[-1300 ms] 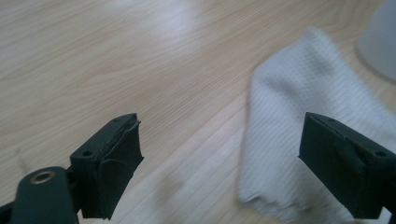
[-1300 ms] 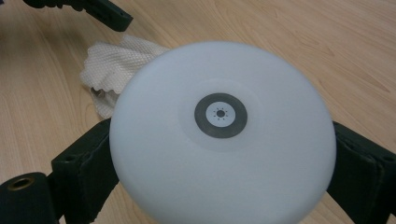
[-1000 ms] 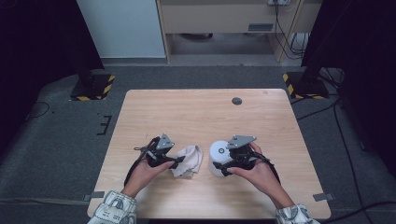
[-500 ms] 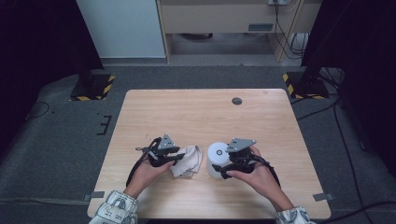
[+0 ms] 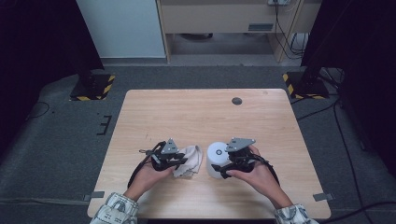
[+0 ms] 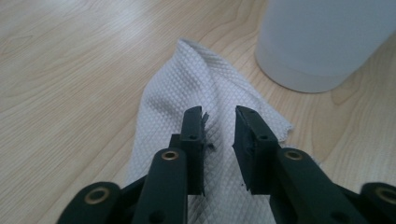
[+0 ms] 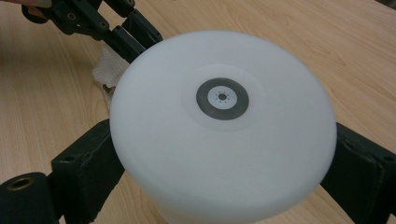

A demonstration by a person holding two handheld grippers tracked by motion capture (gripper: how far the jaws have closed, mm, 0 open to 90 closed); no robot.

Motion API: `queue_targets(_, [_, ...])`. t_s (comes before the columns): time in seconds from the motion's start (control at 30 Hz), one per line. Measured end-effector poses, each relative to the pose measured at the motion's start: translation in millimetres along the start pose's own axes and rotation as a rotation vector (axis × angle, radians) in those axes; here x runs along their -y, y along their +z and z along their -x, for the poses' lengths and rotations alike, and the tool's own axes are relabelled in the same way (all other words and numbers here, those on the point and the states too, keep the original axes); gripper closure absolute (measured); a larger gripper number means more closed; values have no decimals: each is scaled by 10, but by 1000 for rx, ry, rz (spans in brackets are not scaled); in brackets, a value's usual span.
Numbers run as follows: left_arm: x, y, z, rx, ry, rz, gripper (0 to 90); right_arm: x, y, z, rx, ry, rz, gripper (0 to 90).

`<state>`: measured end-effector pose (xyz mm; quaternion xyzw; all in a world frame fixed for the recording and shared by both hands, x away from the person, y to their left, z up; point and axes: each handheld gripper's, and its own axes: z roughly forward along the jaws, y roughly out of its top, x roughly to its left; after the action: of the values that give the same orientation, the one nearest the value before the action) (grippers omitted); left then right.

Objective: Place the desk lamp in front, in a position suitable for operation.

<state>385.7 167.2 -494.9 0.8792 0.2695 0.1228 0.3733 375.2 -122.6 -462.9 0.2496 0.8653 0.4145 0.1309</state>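
A crumpled white cloth (image 5: 192, 157) (image 6: 187, 79) lies on the wooden table (image 5: 187, 116), near the front. My left gripper (image 5: 183, 162) (image 6: 219, 114) reaches into it from the left. Its jaws have just been closing and now stand narrow, with a raised fold of the cloth pinched between them. To the right of the cloth stands a white round canister (image 5: 215, 151) (image 6: 322, 37) (image 7: 224, 93) with a grey ring on its flat top. My right gripper (image 5: 216, 164) (image 7: 224, 140) is shut on it, one pad on each side. The left gripper (image 7: 126, 32) also shows in the right gripper view.
A small dark round disc (image 5: 236, 101) sits in the tabletop near the far edge. Black stands with yellow-and-black striped feet (image 5: 91, 88) (image 5: 303, 86) flank the table on the grey floor.
The left gripper's jaws have narrowed onto the cloth, and the hand has shifted slightly. The right gripper and the canister have stayed put.
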Motion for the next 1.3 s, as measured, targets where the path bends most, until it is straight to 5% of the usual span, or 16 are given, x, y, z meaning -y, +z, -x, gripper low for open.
queue_targets(0.1, [31, 17, -29, -55, -35, -14, 546, 5, 7, -3, -2, -1, 4, 87])
queue_targets(0.3, [61, 108, 2, -51, -46, -71, 298, 22, -1, -29, 13, -17, 5, 86])
queue_targets(0.53, [85, 239, -7, -48, -56, -116, 251, 55, -33, -66, 22, -18, 8, 88])
queue_targets(0.73, [101, 258, -5, -19, -51, -124, 333, 61, -21, -68, 15, -16, 6, 88])
queue_targets(0.83, [91, 236, 23, -5, -37, -125, 546, 76, -19, -68, 15, -19, 3, 88])
queue_targets(1.0, [71, 225, 29, 22, -35, -128, 760, 101, -25, -74, 14, -14, -3, 88])
queue_targets(1.3, [-11, -10, -43, 50, -56, -16, 791, 197, -84, -82, 14, -19, -3, 110])
